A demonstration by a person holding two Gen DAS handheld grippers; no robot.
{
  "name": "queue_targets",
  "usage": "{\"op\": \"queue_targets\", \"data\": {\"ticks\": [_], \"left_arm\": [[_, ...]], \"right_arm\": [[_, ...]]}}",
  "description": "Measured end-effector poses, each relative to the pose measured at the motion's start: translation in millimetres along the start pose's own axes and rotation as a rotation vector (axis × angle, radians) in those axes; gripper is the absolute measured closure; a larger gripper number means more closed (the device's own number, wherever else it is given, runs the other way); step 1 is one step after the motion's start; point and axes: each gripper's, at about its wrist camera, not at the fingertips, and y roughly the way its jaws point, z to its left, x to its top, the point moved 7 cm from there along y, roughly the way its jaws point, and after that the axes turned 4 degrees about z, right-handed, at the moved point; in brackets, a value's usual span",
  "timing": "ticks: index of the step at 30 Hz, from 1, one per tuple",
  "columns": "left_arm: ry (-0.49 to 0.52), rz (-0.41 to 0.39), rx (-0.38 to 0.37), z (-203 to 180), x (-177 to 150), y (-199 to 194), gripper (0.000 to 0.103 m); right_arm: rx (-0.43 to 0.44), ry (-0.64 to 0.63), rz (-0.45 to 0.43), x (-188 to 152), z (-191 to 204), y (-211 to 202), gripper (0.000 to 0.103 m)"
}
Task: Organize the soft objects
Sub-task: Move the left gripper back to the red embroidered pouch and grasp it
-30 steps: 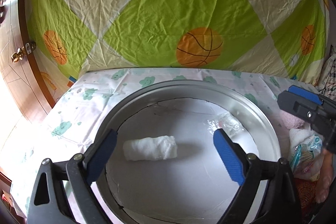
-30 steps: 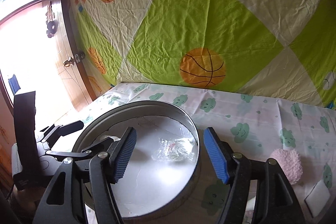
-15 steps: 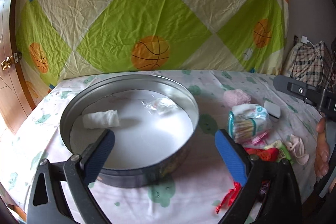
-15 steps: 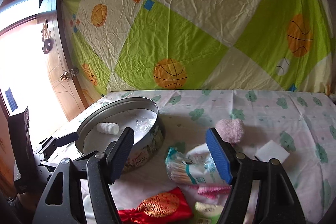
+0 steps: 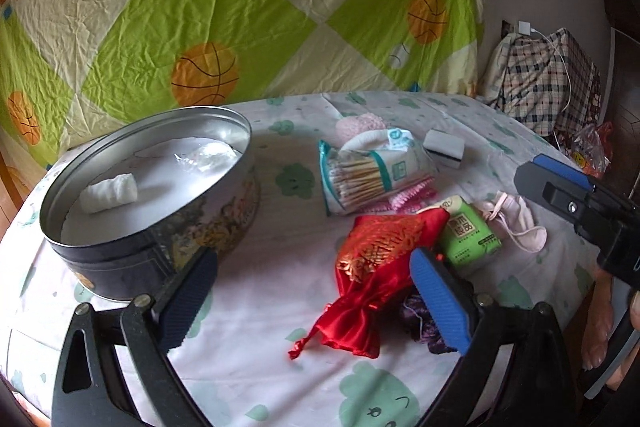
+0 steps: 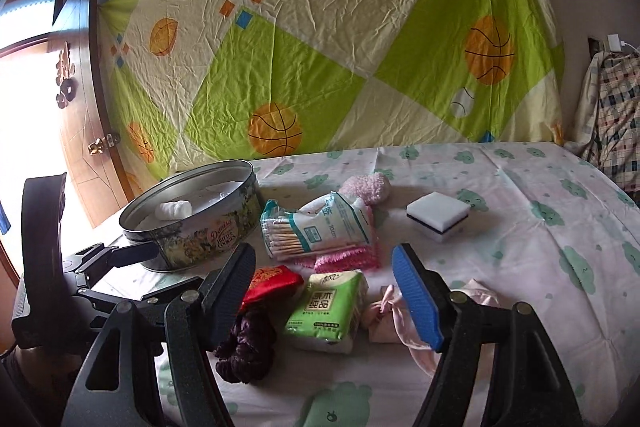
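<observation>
Presently both grippers are held apart and empty above the bed [image 6: 520, 211]: the left gripper [image 5: 312, 303] over the red pouch [image 5: 376, 267], the right gripper [image 6: 324, 299] framing the green tissue pack [image 6: 328, 307]. The step in hand is judged to be selection of the next soft item for the round tin [image 5: 160, 227], where a rolled white cloth [image 5: 108, 189] and a clear packet [image 5: 204, 153] already lie; a descent and closure on one item is called for. The dark purple item [image 6: 246, 347] is partly hidden behind the right gripper and cannot be identified.
</observation>
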Motion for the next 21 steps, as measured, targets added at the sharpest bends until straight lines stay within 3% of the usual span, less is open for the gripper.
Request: {"op": "queue_targets", "data": {"ticks": [11,14,15,18,21], "left_arm": [[0.022,0.068,-0.051,-21.5,-3.8,28.3,0.008],[0.035,0.098,-0.078,-27.8,-5.6,35.2,0.017],[0.039,0.099,-0.088,-29.9,-5.5,35.7,0.025],[0.045,0.113,-0.111,-31.6,-7.8,38.2,0.062],[0.048,0.139,-0.148,-33.5,-13.0,42.1,0.076]], "right_arm": [[0.003,0.034,0.000,-12.8,-9.2,0.2,0.030],[0.009,0.046,0.008,-15.8,-9.7,2.2,0.030],[0.009,0.043,0.006,-16.3,-8.9,2.2,0.030],[0.014,0.033,0.008,-18.7,-5.5,3.1,0.030],[0.020,0.020,0.017,-22.0,-1.1,5.9,0.030]]}}
